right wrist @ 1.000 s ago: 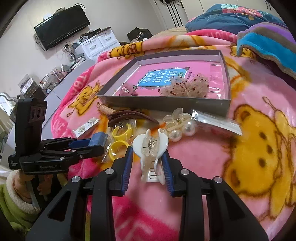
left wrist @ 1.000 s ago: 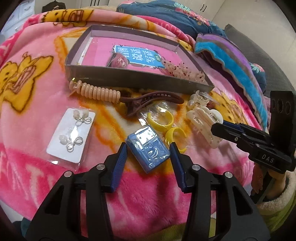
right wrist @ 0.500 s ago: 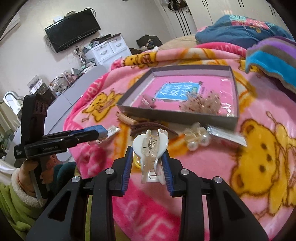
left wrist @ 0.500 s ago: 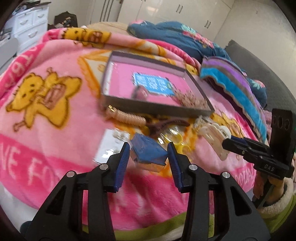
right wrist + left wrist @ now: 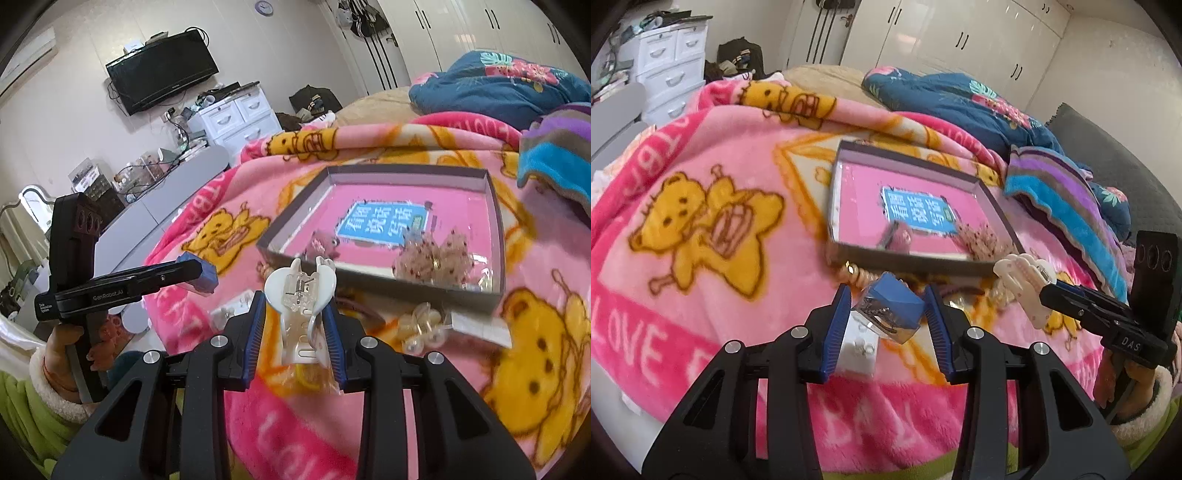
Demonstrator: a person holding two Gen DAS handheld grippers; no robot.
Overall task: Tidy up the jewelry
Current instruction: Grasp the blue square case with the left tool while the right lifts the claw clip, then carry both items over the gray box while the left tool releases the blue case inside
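Left wrist view: the left gripper [image 5: 888,308] is clamped on a small blue packet [image 5: 892,304], its jaws having just been closing in on it over the last second. A second ago the packet lay flat on the pink blanket [image 5: 713,229] between open jaws; now it hangs tilted in the grip, clear of the bed, with the white earring card [image 5: 858,345] showing below it. The grey tray [image 5: 912,260] sits at about twelve o'clock from the packet, farther off in the picture than it was before the lift. At three o'clock the right gripper [image 5: 1034,286] comes in from the side, holding a white claw clip [image 5: 1021,280].

Right wrist view: the right gripper [image 5: 295,326] is shut on the white claw clip [image 5: 299,306], its heart-shaped end pointing up. That grip looks the same as a second ago, but the clip now stands above the blanket rather than resting on it. The grey tray [image 5: 495,229] lies toward one o'clock, with a pinkish beaded piece [image 5: 432,258] and a small dark item already inside it. At nine o'clock the left gripper [image 5: 207,275] carries the blue packet [image 5: 207,277], held by a hand [image 5: 64,354] in a green sleeve.

Judged from this, both pickups are done and both pieces are airborne, so the next step is probably carrying them over the near wall of the tray. Loose pieces remain on the blanket just in front of the tray.
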